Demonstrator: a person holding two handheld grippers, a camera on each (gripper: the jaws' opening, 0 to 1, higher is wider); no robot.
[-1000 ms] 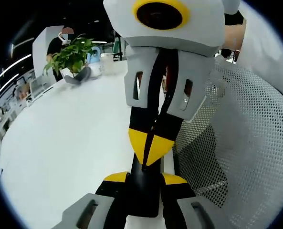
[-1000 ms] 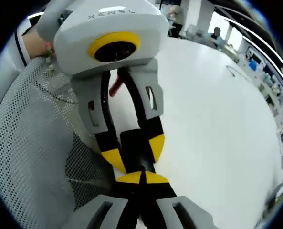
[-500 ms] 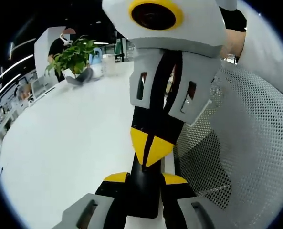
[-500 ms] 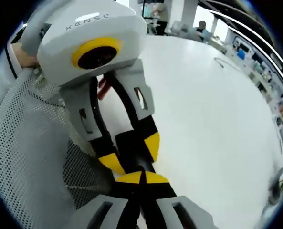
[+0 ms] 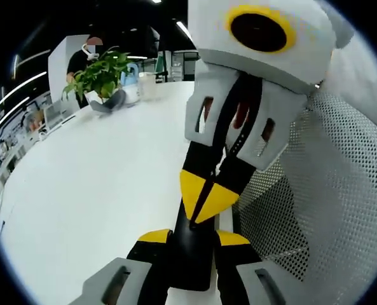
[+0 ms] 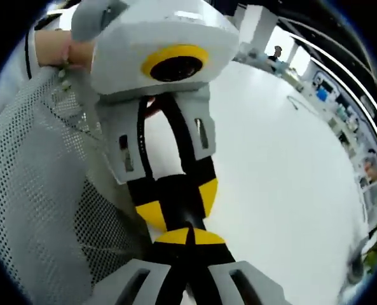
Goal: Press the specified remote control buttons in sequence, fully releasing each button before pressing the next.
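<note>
White grippers [image 5: 204,206], yellow-black jaw tips

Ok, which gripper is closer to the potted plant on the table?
Right, probably, though only slightly. The plant stands far across the table. The left gripper holds the remote; the right gripper touches it just beyond, toward the plant.
</note>
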